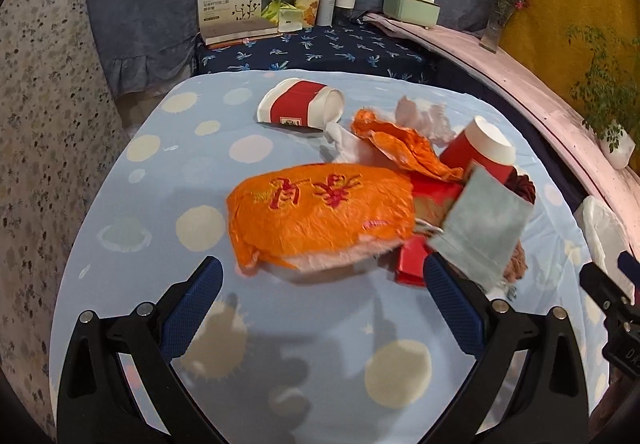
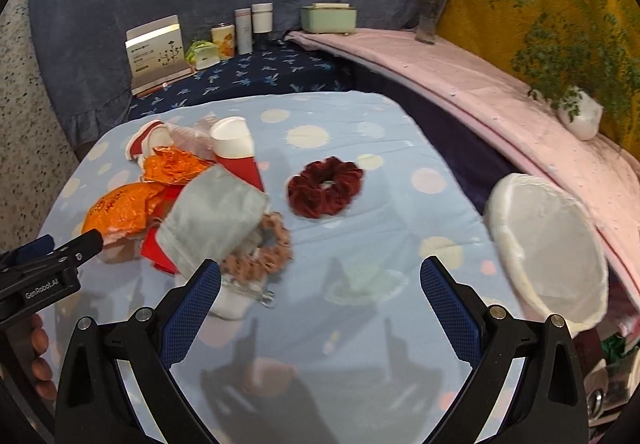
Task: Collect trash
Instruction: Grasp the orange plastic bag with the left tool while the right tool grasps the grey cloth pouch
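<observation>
A pile of trash lies on the blue dotted tablecloth (image 1: pixel 160 203). In the left wrist view an orange wrapper (image 1: pixel 320 211) lies just ahead of my open left gripper (image 1: pixel 322 276). Behind it are a crumpled orange wrapper (image 1: pixel 404 143), a tipped red-and-white paper cup (image 1: pixel 300 103), a second cup (image 1: pixel 488 147), white tissue (image 1: pixel 424 115), red packaging (image 1: pixel 412 264) and a grey pouch (image 1: pixel 484 228). My right gripper (image 2: pixel 320 280) is open and empty over the cloth. The grey pouch (image 2: pixel 216 219) and a pink scrunchie (image 2: pixel 268 248) lie by its left finger.
A dark red scrunchie (image 2: pixel 324 185) lies mid-table. A white-lined bin (image 2: pixel 548 248) stands at the right edge. Boxes and tins (image 1: pixel 232 3) stand at the back on a dark cloth. A pink ledge (image 2: pixel 480 83) with a vase (image 2: pixel 428 19) and plant (image 2: pixel 580 115) runs along the right.
</observation>
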Action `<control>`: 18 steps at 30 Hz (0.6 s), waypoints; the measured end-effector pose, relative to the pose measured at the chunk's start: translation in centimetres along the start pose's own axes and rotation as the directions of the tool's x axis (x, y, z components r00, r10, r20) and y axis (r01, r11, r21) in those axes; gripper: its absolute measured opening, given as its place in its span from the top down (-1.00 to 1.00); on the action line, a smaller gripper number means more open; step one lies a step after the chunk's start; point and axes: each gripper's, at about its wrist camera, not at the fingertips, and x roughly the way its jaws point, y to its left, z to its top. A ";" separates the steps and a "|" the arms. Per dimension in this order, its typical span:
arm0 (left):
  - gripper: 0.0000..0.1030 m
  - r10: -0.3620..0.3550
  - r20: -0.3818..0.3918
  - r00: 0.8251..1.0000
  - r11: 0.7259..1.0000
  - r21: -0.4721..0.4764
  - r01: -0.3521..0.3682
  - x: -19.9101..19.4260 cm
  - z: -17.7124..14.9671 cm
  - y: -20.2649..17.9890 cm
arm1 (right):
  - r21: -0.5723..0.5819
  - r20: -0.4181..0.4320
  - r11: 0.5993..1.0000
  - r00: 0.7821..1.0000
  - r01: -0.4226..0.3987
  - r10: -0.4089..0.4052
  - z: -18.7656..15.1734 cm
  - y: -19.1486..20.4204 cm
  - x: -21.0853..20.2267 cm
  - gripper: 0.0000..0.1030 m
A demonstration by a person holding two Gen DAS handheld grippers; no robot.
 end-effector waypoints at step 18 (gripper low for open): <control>0.11 -0.176 -0.077 0.981 0.984 0.011 0.177 5.5 2.4 0.3 | -0.051 -0.056 0.992 0.992 -0.117 0.114 2.1 5.5 6.5 -0.39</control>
